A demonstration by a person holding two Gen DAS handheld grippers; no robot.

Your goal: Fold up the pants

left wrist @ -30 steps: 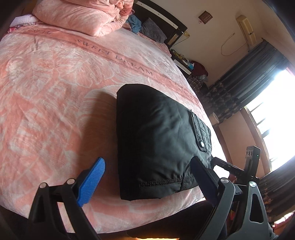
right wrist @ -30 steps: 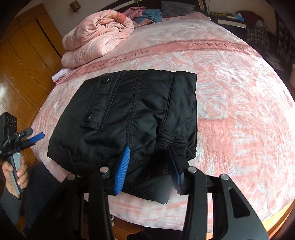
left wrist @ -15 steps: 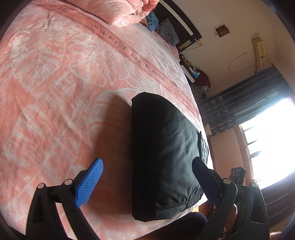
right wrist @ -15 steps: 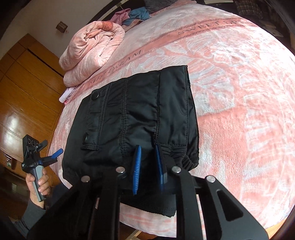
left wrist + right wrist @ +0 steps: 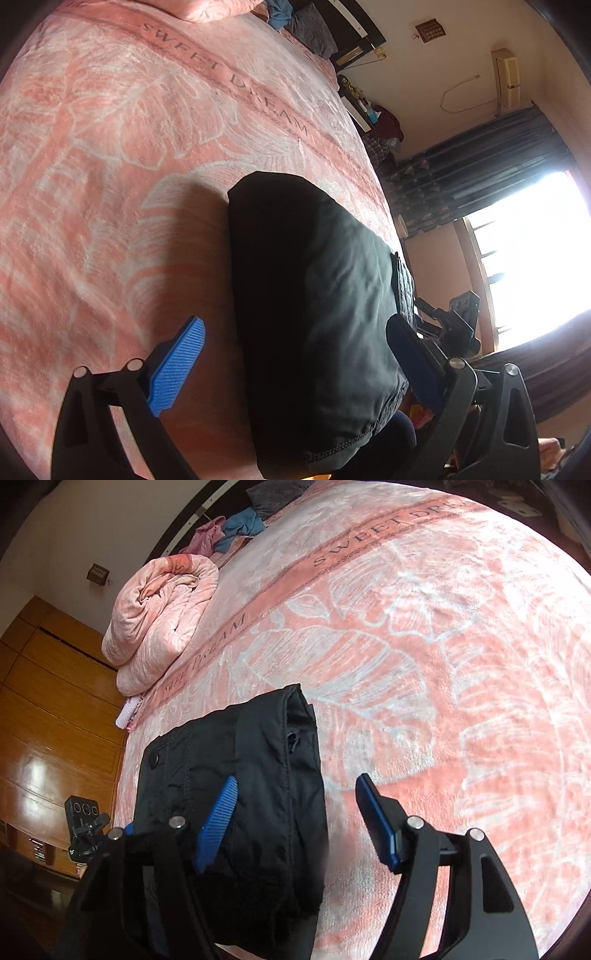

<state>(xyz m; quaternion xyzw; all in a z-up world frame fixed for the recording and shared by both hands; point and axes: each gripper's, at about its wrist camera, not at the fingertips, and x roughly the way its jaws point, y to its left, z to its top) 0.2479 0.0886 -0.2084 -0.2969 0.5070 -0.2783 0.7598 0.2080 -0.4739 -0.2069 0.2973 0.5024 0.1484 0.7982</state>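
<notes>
folded black pants (image 5: pixel 236 775) on pink blanket (image 5: pixel 443 664), between spread, just-opened right gripper (image 5: pixel 295 823) jaws

Folded black pants (image 5: pixel 236 775), right gripper (image 5: pixel 295 801) (jaws just opening), pink bedspread (image 5: pixel 461 664)

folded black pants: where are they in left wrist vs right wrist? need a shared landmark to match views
Left wrist: folded black pants fill the lower centre, between the open left claw's blue pads, reaching the bed's near edge.
Right wrist: folded black pants sit lower left; the right claw is open, one pad over them, the other over the blanket.
Shared landmark: the "SWEET DREAM" band on the pink blanket, beyond the pants in both.
</notes>
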